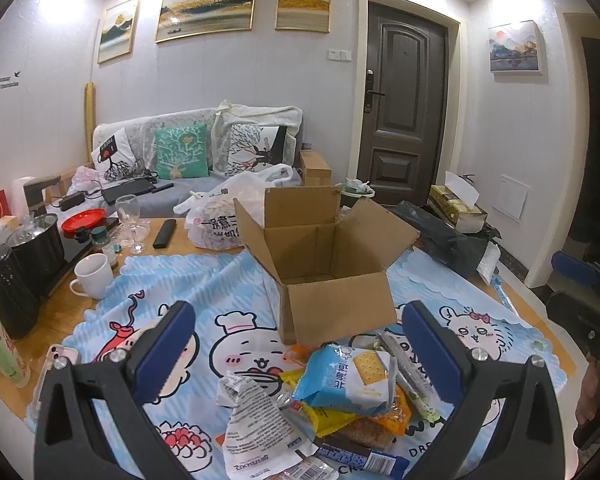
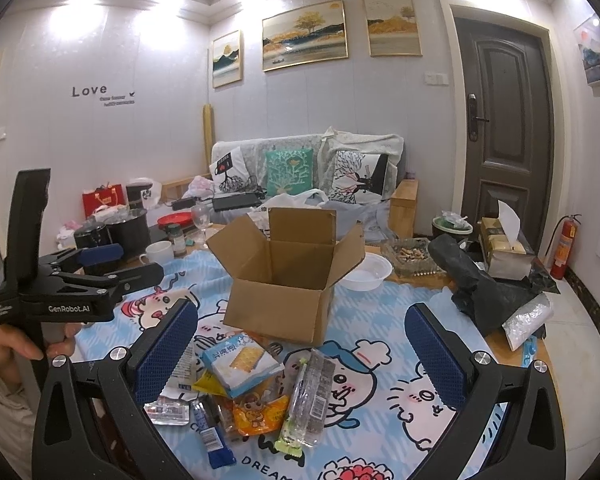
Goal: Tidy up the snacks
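An open cardboard box stands on the blue cartoon cloth, seemingly empty; it also shows in the right wrist view. In front of it lies a heap of snack packets: a blue cracker pack on top, a white crumpled packet, yellow and orange packs, a dark bar. The right wrist view shows the cracker pack, an orange packet and a clear green-ended pack. My left gripper is open above the heap. My right gripper is open above it too. The left gripper appears at the left.
A white mug, black pots, a wine glass and a remote stand at the left. A black bag, tissue box, ashtray and white bowl lie right of the box.
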`<state>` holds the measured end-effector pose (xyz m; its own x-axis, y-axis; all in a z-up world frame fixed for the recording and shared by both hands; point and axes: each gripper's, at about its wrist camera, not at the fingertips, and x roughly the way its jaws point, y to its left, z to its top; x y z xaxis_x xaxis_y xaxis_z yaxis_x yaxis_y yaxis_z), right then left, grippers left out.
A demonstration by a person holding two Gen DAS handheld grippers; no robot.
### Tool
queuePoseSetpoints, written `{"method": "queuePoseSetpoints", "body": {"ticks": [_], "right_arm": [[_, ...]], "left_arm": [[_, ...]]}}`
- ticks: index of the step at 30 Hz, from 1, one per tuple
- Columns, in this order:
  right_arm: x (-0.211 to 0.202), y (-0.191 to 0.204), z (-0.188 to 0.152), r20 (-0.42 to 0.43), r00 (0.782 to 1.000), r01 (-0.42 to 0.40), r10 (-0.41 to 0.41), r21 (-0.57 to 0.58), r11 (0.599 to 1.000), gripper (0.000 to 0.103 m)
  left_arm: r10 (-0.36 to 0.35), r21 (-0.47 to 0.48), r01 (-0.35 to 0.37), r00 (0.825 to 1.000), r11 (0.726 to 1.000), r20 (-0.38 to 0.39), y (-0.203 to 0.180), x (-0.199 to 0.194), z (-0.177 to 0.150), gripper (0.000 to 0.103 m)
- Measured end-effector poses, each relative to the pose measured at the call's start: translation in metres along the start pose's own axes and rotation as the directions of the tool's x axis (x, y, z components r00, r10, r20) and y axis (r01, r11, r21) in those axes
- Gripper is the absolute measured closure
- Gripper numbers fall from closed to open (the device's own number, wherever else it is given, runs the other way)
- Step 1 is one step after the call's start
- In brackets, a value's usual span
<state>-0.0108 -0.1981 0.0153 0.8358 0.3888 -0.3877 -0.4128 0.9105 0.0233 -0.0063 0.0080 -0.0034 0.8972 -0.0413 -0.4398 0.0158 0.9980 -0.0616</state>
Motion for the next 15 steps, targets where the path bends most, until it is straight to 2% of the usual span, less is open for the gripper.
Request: {"method": "queuePoseSetpoints", "body": {"ticks": [6, 8, 9, 11, 13, 15], "right_arm": [[0.011, 0.004, 0.002, -0.015, 0.999, -0.042, 0.042, -0.037, 0.998, 0.000], [0.025, 0.003, 0.002, -0.046, 0.995, -0.096, 0.094, -0.045, 0.994, 0.001], [0.033, 0.003, 0.001, -0.065, 0.989, -0.133, 0.130, -0.045, 0.990, 0.002], [0.053, 0.003, 0.000, -0.105, 0.978, -0.183, 0.178, -0.047, 0.982, 0.015], [0.076, 0.005, -0.004, -0.157, 0.961, -0.238, 0.228, -0.051, 0.970, 0.023], [0.098, 0.008, -0.010, -0.210, 0.937, -0.296, 0.280, -0.049, 0.954, 0.024]], "left_arm": [[-0.046, -0.009, 0.046, 0.998, 0.999, -0.031, 0.016, 0.010, -0.001, 0.000], [-0.040, -0.007, 0.039, 0.998, 0.999, -0.046, 0.026, 0.016, -0.001, 0.000], [-0.036, -0.008, 0.035, 0.998, 0.999, -0.053, 0.031, 0.018, -0.001, 0.000], [-0.031, -0.007, 0.031, 0.997, 0.999, -0.074, 0.042, 0.027, -0.002, 0.000], [-0.036, -0.005, 0.036, 0.995, 0.999, -0.095, 0.053, 0.036, -0.004, 0.000], [-0.040, -0.006, 0.039, 0.993, 0.999, -0.115, 0.063, 0.046, -0.007, 0.000]]}}
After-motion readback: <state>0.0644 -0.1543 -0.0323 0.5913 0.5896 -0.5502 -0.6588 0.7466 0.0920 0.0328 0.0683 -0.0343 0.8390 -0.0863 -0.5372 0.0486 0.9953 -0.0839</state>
